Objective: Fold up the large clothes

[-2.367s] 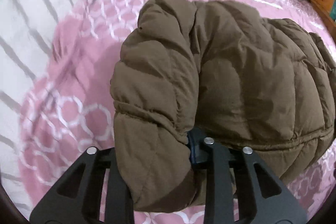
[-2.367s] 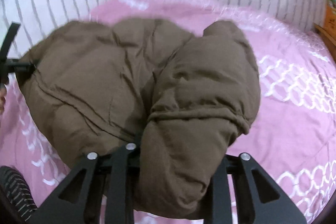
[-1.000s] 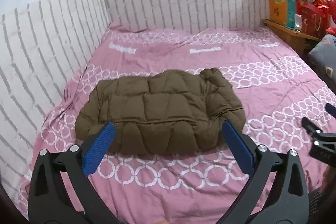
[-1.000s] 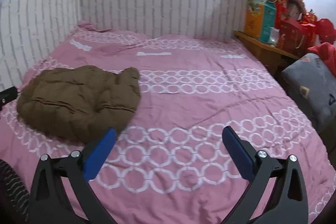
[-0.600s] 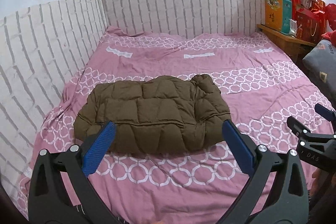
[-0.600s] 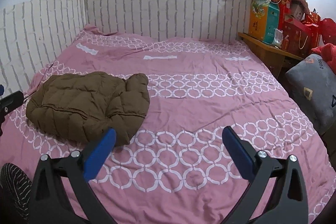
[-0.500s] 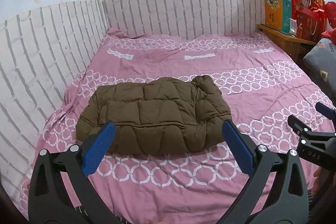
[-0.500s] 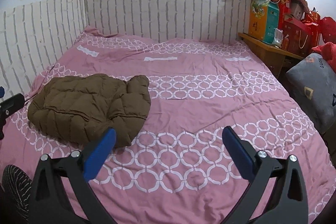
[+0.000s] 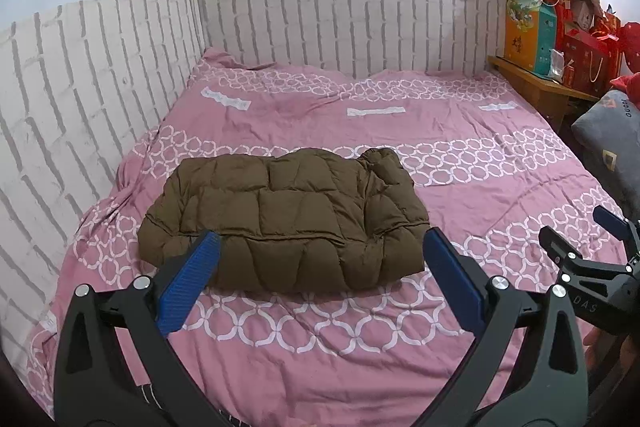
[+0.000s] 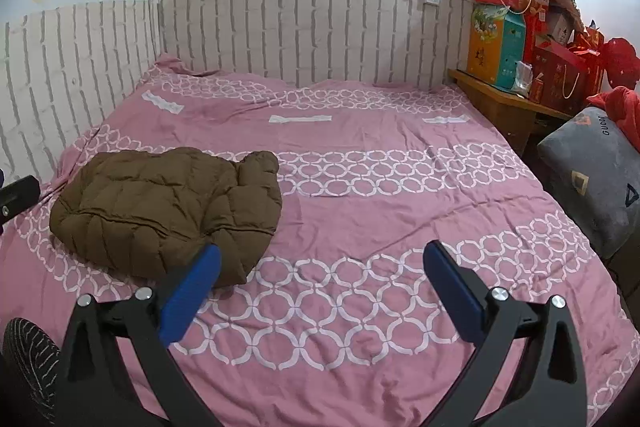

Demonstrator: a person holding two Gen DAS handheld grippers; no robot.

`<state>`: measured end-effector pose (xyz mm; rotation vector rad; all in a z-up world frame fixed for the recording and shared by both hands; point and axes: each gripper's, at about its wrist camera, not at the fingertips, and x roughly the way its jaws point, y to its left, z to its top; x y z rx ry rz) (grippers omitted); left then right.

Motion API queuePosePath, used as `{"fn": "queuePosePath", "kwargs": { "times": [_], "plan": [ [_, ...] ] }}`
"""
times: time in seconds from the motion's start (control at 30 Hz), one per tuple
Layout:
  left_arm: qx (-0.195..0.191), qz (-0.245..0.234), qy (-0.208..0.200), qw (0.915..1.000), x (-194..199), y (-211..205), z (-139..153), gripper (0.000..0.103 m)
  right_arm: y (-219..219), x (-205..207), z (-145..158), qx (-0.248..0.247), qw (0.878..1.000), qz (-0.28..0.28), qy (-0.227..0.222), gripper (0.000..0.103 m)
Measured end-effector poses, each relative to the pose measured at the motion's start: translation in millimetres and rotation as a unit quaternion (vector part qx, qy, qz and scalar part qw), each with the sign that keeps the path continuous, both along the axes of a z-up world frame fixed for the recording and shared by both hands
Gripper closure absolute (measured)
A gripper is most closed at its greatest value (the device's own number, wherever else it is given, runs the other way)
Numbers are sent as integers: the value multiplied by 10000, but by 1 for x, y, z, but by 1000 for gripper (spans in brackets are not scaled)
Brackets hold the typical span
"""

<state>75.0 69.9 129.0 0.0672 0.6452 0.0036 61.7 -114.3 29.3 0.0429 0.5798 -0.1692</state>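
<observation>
Brown jacket (image 9: 280,223) lies folded in compact bundle on pink bed (image 9: 460,131), left side near wall. Left gripper (image 9: 318,263) and right gripper (image 10: 320,267) spread wide, empty, held back from bundle; fold looks finished.

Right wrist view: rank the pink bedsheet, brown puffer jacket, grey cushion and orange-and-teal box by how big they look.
1. Pink bedsheet, by far.
2. Brown puffer jacket.
3. Grey cushion, partly cut off at the frame edge, so its true extent is unsure.
4. Orange-and-teal box, though it stands farthest from the camera.

A folded brown puffer jacket (image 9: 280,223) lies on the pink-sheeted bed (image 9: 400,339).
</observation>
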Motion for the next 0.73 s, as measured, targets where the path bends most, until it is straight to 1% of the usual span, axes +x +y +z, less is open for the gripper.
{"fn": "queuePosePath", "kwargs": {
  "times": [0.17,0.43,0.63,0.73],
  "plan": [
    [6,-29,-26,10000,-3,1,-1,3,1,0,1,17,10000,3,-4,2],
    [-271,-71,84,9996,1,2,-2,3,0,0,1,28,10000,-14,-2,2],
    [-84,16,166,9998,6,-2,-8,3,2,0,1,-43,10000,-35,16,2],
    [-14,-21,167,9999,6,-6,-11,3,3,0,1,-39,10000,-35,1,2]
  ]
}}
